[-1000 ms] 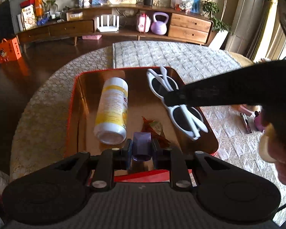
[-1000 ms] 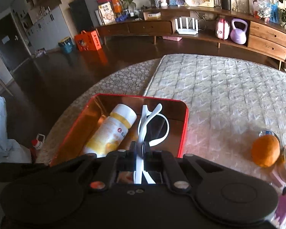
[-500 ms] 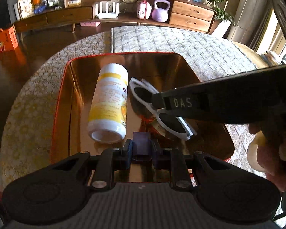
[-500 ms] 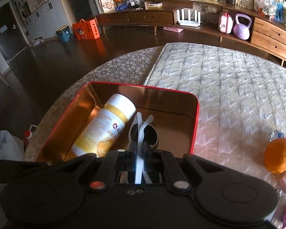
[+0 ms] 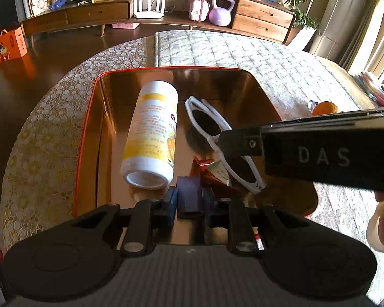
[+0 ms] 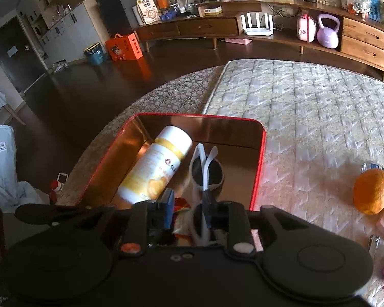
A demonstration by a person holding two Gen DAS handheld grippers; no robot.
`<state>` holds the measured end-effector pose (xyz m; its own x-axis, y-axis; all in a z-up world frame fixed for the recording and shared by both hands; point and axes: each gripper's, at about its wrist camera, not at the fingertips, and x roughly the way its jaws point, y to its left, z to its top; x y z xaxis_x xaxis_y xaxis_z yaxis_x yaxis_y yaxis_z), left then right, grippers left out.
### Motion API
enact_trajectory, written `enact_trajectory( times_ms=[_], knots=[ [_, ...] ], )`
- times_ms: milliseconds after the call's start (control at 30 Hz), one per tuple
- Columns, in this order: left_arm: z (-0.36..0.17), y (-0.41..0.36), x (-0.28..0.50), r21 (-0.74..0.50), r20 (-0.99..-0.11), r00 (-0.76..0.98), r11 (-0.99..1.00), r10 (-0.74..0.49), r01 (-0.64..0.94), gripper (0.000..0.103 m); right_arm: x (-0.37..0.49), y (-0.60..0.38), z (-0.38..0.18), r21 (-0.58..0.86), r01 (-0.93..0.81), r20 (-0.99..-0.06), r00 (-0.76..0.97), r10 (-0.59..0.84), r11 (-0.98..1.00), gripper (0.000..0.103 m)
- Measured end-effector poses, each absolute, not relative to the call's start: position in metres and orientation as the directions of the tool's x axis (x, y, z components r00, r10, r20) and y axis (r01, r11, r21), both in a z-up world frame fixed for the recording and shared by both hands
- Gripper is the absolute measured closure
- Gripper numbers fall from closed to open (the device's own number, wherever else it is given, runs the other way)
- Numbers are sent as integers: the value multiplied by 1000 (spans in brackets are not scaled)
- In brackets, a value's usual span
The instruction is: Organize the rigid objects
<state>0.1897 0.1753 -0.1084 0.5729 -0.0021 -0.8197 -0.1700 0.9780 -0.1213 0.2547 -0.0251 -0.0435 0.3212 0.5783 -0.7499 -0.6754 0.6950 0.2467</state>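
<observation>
A red tin tray (image 5: pixel 89 117) with a shiny copper inside sits on the round table. In it lie a white and yellow bottle (image 5: pixel 152 133) on its side, white sunglasses (image 5: pixel 212 130) and a red snack packet (image 5: pixel 210 170). My left gripper (image 5: pixel 189 199) is shut on a small purple block (image 5: pixel 189 192) over the tray's near edge. My right gripper (image 6: pixel 188 204) is open, its jaws apart over the sunglasses (image 6: pixel 207 171), which rest in the tray (image 6: pixel 258 168) beside the bottle (image 6: pixel 156 171).
An orange (image 6: pixel 371 192) and small pink items lie on the quilted cloth at the right. The right gripper's black body (image 5: pixel 320 148) crosses the left wrist view. A wooden sideboard (image 6: pixel 268 28) stands across the dark floor.
My right gripper has lowered the sunglasses into the tray and opened, letting them go. The left gripper stays shut on the purple block and has shifted slightly over the tray.
</observation>
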Motion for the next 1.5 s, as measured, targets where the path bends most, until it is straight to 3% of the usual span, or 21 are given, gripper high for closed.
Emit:
enact_trajectory(
  times_ms=[433,567,700,1067,1500],
  knots=[
    [-83,164,173,-122,-791,612,980,-2,-155,81,233,-58,-15,281,-664,-709,342,616,693,61],
    [-73,155,165,-133,-774,634,981,-14,-141,70,224,-74,-8,294,-664,-697,343,629,687,57],
    [-64,144,157,-129,-757,653,983,-11,-133,50,214,-93,0,305,-663,-679,353,644,684,50],
    [-45,111,137,-135,-722,691,986,-30,-98,50,192,-150,15,309,-624,-646,416,640,718,31],
    [-39,63,127,-135,-697,714,990,-65,-41,41,166,-226,13,216,-600,-615,529,585,770,7]
  ],
)
